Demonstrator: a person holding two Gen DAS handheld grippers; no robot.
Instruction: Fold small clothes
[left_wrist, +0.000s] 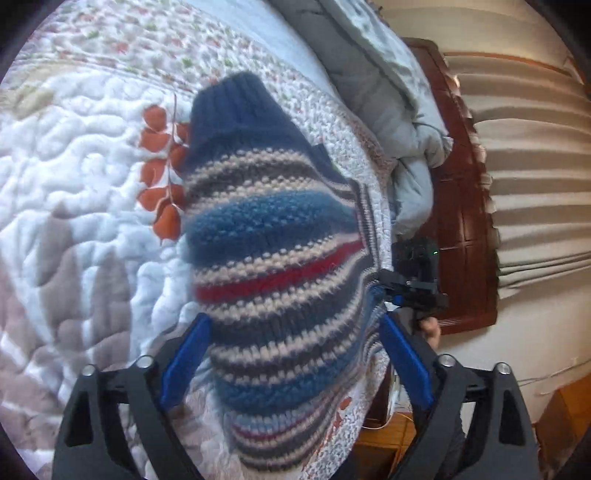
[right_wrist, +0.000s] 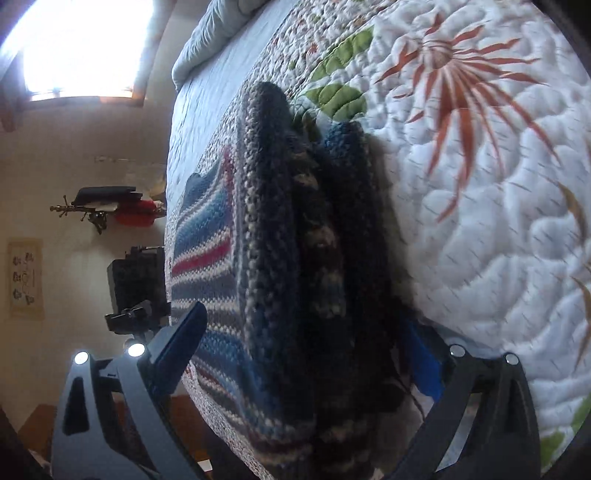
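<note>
Both views are motion-blurred. In the left wrist view the sweater's (left_wrist: 273, 266) lower end runs out of frame at 6 o'clock, and its right edge blurs into the quilt's (left_wrist: 74, 177) border. In the right wrist view the near folds of the sweater (right_wrist: 280, 258) are dark, and I cannot separate the layers there; the right pad (right_wrist: 424, 369) is half hidden behind the knit.

Left wrist view, left to right: the quilt, white with rust leaves, fills 9 o'clock. The left gripper (left_wrist: 295, 354) stands wide open, and its jaws have been opening further; the striped sweater lies on the quilt between the blue pads, neither pad pressing on it. The navy ribbed end points to 12 o'clock. At 3 o'clock the right gripper (left_wrist: 413, 284) sits at the sweater's right edge, with a bit of a hand (left_wrist: 430, 328) under it. Beyond are a grey duvet (left_wrist: 388, 110) at 1 o'clock, a dark wooden headboard (left_wrist: 465, 221) and striped curtains (left_wrist: 535, 184).

Right wrist view, left to right: a bright window (right_wrist: 85, 48) at 11 o'clock, a wall hook with things on it (right_wrist: 107, 208) at 9 o'clock, the left gripper (right_wrist: 140, 295) just left of the bed edge. The right gripper (right_wrist: 306, 350) is wide open too, having just sprung apart; the bunched sweater lies between its pads, unclamped. The quilt (right_wrist: 498, 221) with an orange flower fills 3 o'clock.
</note>
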